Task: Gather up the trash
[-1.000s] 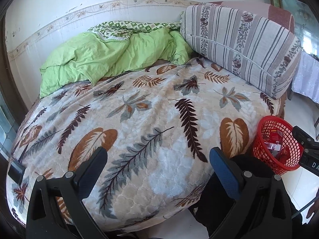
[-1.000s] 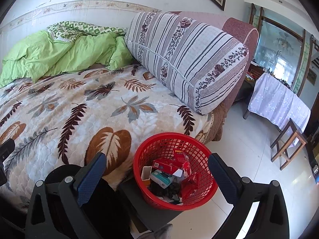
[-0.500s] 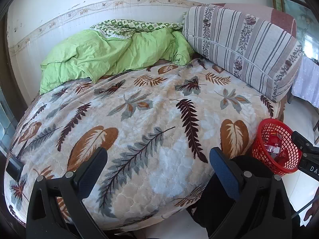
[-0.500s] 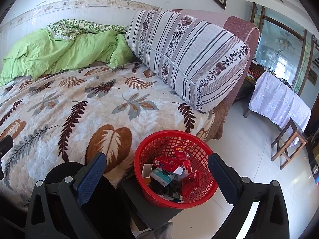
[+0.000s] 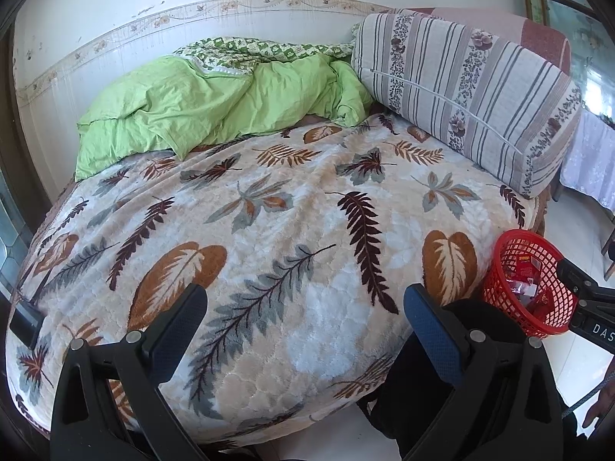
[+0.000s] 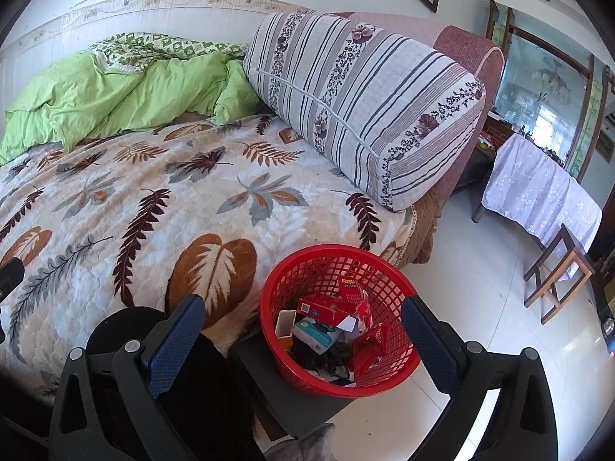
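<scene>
Both views are pulling slightly back; left gripper and right gripper are hanging apart, empty, beside the red plastic mesh basket of trash.

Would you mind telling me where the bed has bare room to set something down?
The leaf-patterned bedspread lies bare across its middle and near edge, bordered by the crumpled green quilt at the wall and the striped bolster cushion at the head. The red plastic mesh basket beside the bed is crowded with wrappers.
</scene>
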A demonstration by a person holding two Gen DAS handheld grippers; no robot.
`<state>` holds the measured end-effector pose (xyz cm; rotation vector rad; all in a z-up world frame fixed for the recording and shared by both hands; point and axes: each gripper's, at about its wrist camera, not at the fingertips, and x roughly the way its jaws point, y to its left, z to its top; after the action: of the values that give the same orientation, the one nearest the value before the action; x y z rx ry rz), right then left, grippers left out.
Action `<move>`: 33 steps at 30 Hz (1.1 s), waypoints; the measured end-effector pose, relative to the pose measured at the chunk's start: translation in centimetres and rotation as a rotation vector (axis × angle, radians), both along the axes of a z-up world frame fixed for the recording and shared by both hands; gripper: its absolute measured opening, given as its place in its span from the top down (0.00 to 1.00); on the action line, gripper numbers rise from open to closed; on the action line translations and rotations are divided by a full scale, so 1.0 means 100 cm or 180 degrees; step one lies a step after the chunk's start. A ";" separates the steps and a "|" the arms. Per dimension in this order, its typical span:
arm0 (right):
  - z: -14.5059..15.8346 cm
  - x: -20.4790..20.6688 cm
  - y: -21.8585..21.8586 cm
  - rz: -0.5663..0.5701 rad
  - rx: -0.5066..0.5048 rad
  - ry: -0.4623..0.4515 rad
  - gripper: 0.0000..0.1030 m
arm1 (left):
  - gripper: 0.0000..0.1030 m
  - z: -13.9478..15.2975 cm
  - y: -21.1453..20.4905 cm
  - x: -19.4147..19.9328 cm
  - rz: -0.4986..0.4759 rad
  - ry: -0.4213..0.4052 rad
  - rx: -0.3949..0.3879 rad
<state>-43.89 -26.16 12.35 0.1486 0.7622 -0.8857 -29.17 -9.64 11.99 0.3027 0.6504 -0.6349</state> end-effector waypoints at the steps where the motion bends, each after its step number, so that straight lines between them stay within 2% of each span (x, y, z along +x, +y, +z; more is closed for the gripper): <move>1: 0.000 0.000 -0.001 0.0002 0.0001 0.0001 0.01 | 0.01 0.000 0.000 0.000 -0.0003 0.0002 -0.0001; 22: -0.002 0.000 0.002 0.0020 0.0004 0.0018 0.01 | 0.01 0.001 0.002 0.000 -0.0009 0.0025 -0.0023; 30: -0.001 0.011 0.004 0.0150 0.0017 0.0049 0.01 | 0.01 0.003 0.002 0.007 0.0028 0.0200 -0.0094; 33: 0.005 0.030 -0.001 0.0297 0.0127 0.0018 0.01 | 0.01 0.005 0.017 0.026 0.0213 0.0293 -0.0183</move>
<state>-40.89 -26.26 12.83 0.1448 0.7863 -0.7830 -26.57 -7.97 12.53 0.1982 0.7261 -0.6048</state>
